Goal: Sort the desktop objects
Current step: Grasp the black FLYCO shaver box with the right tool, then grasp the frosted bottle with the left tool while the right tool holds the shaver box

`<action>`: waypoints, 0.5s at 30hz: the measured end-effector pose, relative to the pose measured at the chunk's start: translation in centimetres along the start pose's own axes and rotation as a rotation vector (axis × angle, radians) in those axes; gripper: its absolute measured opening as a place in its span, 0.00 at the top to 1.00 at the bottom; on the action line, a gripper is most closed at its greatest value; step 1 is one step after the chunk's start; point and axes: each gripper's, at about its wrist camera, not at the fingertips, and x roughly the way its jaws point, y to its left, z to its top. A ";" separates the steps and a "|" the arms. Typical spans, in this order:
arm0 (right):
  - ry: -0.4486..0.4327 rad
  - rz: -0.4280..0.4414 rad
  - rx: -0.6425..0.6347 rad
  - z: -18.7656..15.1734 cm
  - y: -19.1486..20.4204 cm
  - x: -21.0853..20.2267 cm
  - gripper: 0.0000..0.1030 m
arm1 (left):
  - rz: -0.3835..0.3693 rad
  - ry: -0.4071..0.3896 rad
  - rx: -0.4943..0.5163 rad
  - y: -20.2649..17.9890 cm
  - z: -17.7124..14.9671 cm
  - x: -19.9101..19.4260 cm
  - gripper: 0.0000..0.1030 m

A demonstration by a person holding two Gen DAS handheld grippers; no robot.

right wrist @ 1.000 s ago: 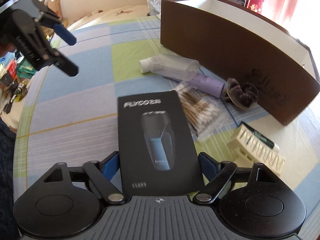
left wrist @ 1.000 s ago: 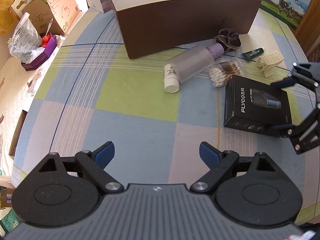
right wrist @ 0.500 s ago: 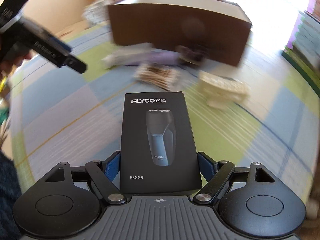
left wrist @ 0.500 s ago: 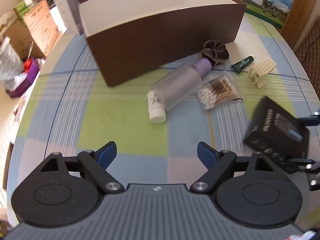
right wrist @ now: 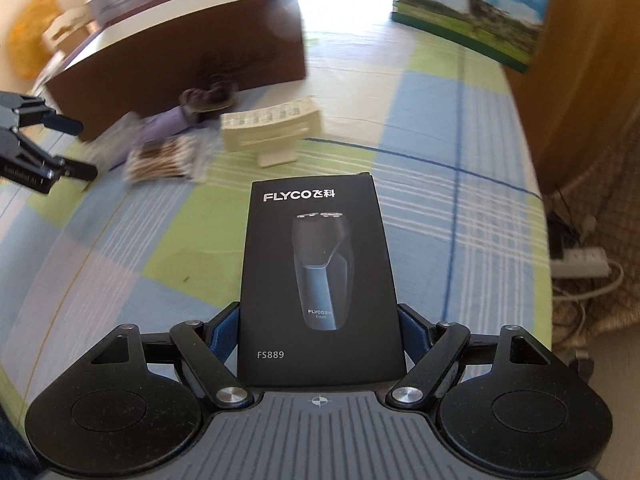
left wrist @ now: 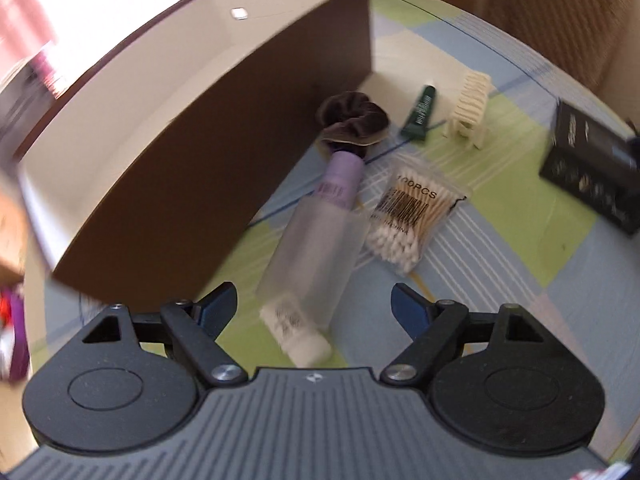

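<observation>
Left wrist view: bottle [left wrist: 316, 232] at centre, storage box [left wrist: 208, 136] at ten o'clock, cotton swabs [left wrist: 412, 216] at two, scrunchie [left wrist: 352, 120] at twelve.

From the left wrist view we look forward and down along the left gripper [left wrist: 313, 305], close above the frosted bottle [left wrist: 316, 246] and the cotton swab bag [left wrist: 412, 220], with the brown box [left wrist: 224, 152] near on our left. From the right wrist view we look along the right gripper [right wrist: 320, 330] across the checked cloth [right wrist: 440, 200] towards the same box, farther off. We share the box, scrunchie [left wrist: 354, 122], hair claw [left wrist: 470, 110] and shaver box [right wrist: 318, 276].
</observation>
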 end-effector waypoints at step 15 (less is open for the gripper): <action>-0.022 -0.042 0.184 -0.8 -2.1 -1.2 0.25 | -0.125 0.031 0.203 1.2 2.3 3.5 0.56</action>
